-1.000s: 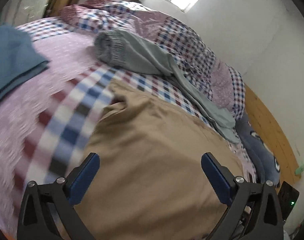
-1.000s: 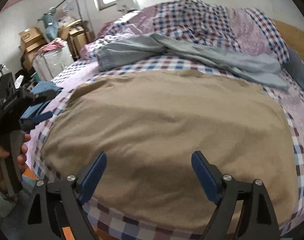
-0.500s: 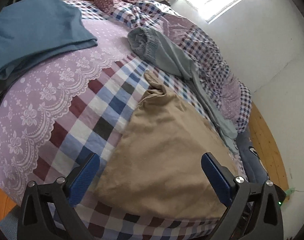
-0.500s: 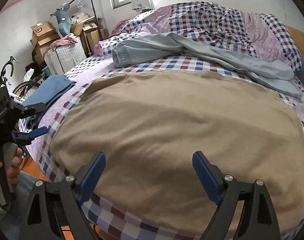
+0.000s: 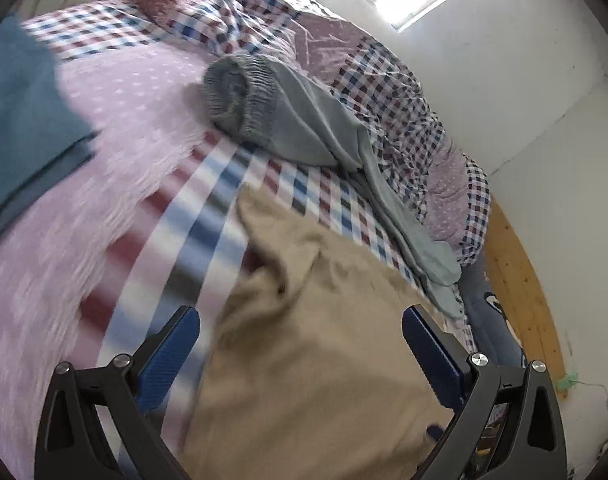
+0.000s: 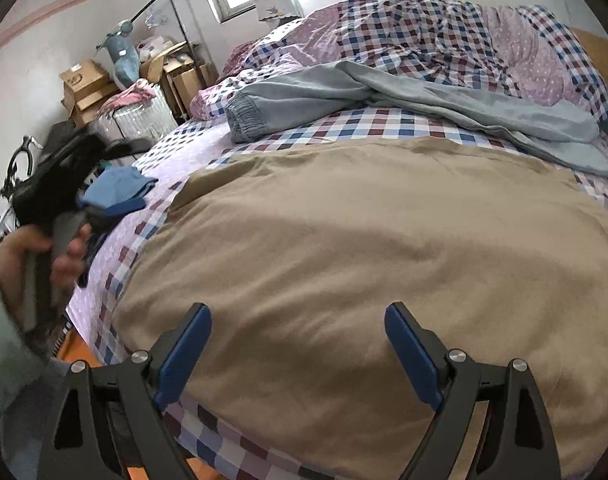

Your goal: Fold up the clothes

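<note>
— Across the near edge of the bed (image 6: 367, 126): tan garment (image 6: 367, 256) spread flat in one broad sheet, long axis running along that near edge, side to side; its far border lies parallel to the grey trousers (image 6: 403, 104) behind it.

— Any fold in it?

— None clear in the right wrist view; the left wrist view shows its left end bunched, a peaked corner (image 5: 264, 220) pointing toward the head of the bed; much blur there, so I can't tell sleeve from hem.

— Claws?

— Right gripper (image 6: 298, 350) spread wide, nothing between the fingers, hovering over the garment's near border; left gripper (image 5: 300, 356) likewise released and empty above the left end. The person's hand (image 6: 64, 256) holding it shows at the bed's left edge.

— How far along?

— Judged only: a blue garment (image 6: 118, 190) sits near the left edge in a compact stack, looks folded; the tan one lies open; the grey trousers lie loose and twisted, waistband toward the left edge, legs trailing toward the right. So one piece seems done, two appear left.
</note>
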